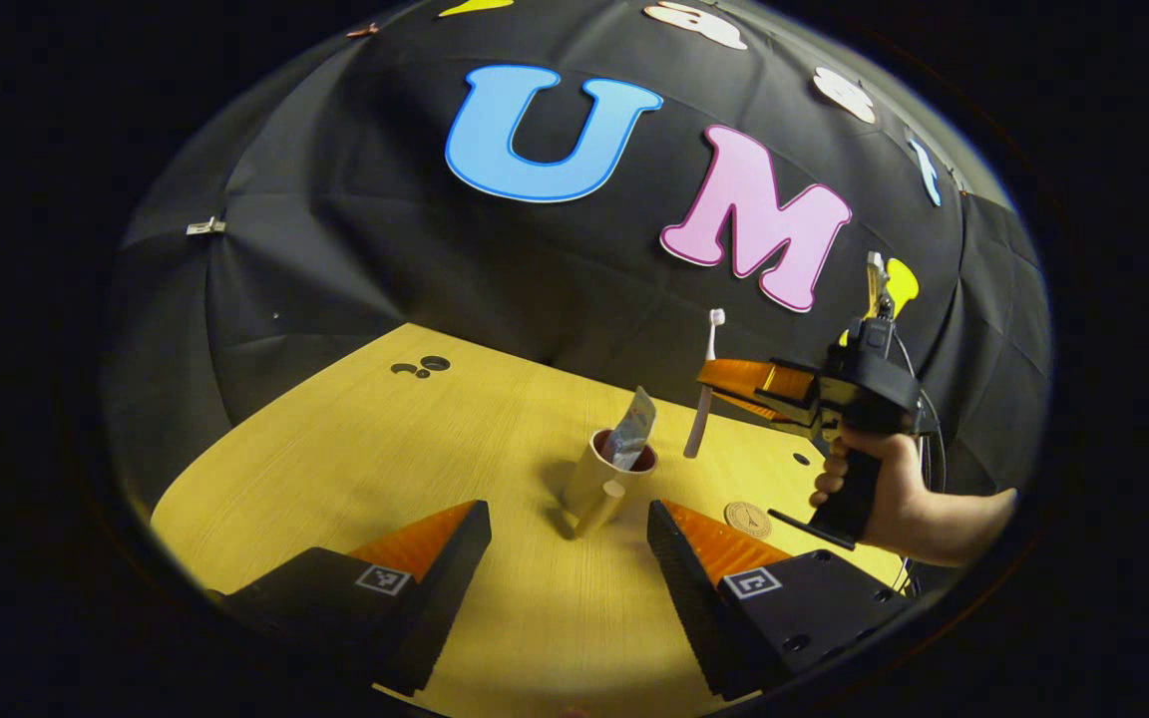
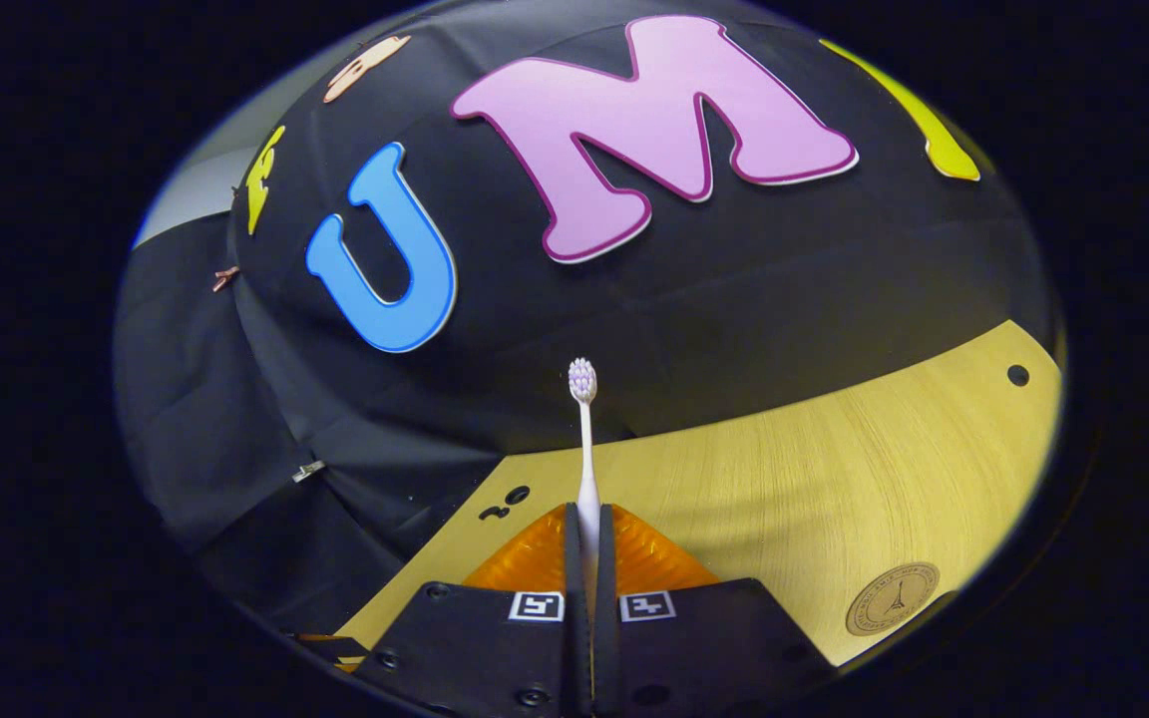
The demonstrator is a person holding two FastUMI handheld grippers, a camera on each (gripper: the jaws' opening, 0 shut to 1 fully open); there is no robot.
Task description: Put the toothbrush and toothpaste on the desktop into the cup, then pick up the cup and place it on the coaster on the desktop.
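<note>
Progress check: the toothpaste tube (image 1: 631, 431) already stands in the cup (image 1: 602, 479), crimped end up and leaning a little, cap down inside. The toothbrush (image 1: 706, 384) is not in yet. I have it off the surface (image 1: 385, 459), clamped in my right claw (image 1: 709, 377) with both fingers pressed on the handle (in the right gripper view the fingers meet around the shaft (image 2: 586, 469) with no gap I can see). The cup has not gone to the coaster (image 1: 747, 519), which lies just to the cup's right, apart from it.

Orientation: the brush's long axis runs nearly vertical in the left gripper view, bristle head up, handle end down, hanging above the surface just right of the cup's rim. In the right gripper view it points straight ahead along the fingers, bristles facing the camera.

My left claw (image 1: 569, 543) is spread wide with nothing between the fingers, low over the surface on the near side of the cup.

Left, as I judge it: brush into cup handle-first, then cup onto coaster.
</note>
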